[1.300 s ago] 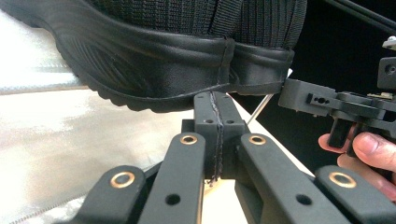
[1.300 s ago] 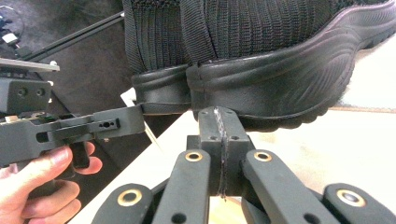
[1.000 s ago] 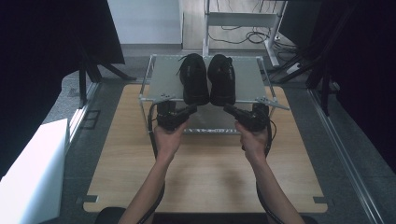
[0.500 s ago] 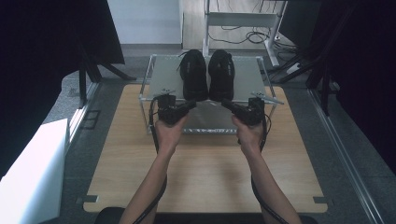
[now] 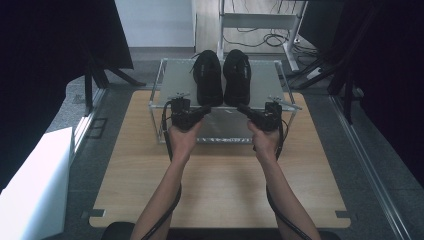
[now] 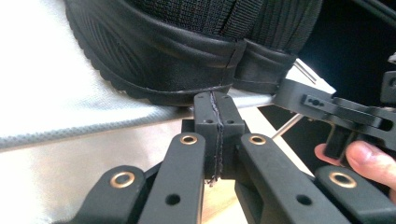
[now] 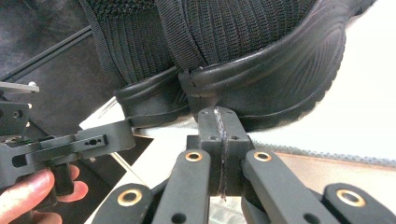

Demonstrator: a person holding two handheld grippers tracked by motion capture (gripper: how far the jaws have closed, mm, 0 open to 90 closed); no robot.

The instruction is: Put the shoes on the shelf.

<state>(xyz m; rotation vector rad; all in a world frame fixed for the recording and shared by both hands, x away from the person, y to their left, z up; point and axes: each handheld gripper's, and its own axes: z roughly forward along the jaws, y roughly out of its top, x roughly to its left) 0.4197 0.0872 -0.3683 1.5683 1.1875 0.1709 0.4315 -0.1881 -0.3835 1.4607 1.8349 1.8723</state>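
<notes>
Both grippers have advanced toward the rack since a second ago, their tips now at its front edge. Dark panels flank the room; grey floor surrounds a wooden table (image 5: 220, 190), with a white box (image 5: 30, 185) at left and cables beyond. On the table stands a metal-framed rack (image 5: 170, 80) with a pale top shelf bearing two black shoes, heels toward the person: left shoe (image 5: 207, 77), right shoe (image 5: 237, 76), just beside each other. Left gripper (image 5: 202, 111) and right gripper (image 5: 242, 109) sit below the heels, jaws pressed together on nothing.
</notes>
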